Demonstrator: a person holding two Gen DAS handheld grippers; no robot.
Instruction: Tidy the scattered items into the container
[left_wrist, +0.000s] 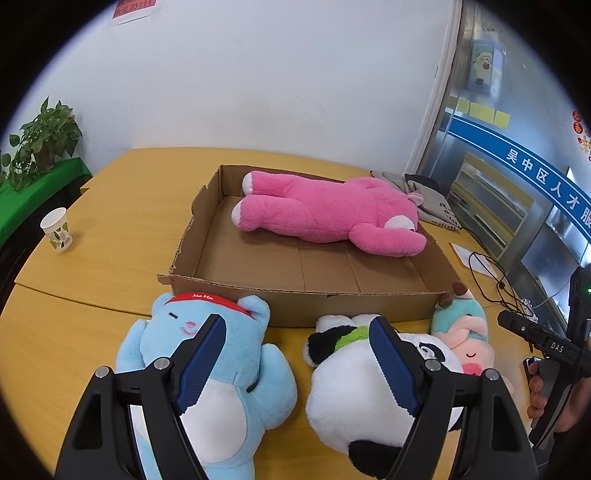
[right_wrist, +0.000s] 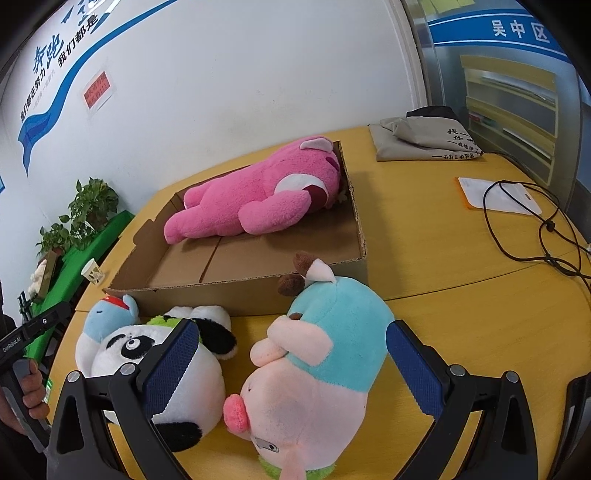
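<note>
A shallow cardboard box (left_wrist: 310, 299) (right_wrist: 255, 288) lies on the yellow table with a pink plush bear (left_wrist: 328, 212) (right_wrist: 258, 192) inside. In front of it lie a blue plush bear (left_wrist: 221, 387) (right_wrist: 99, 325), a panda plush (left_wrist: 354, 398) (right_wrist: 177, 387) and a pink-and-teal plush (left_wrist: 467, 339) (right_wrist: 314, 369). My left gripper (left_wrist: 295, 354) is open above the gap between the blue bear and the panda. My right gripper (right_wrist: 290, 363) is open with its fingers either side of the pink-and-teal plush, not closed on it.
A paper cup (left_wrist: 57, 229) (right_wrist: 92, 271) stands at the table's left. Folded grey cloth (right_wrist: 424, 138), a white pouch (right_wrist: 495, 195) and a black cable (right_wrist: 546, 236) lie to the right. Potted plants (left_wrist: 40, 144) stand on a green stand beyond the table.
</note>
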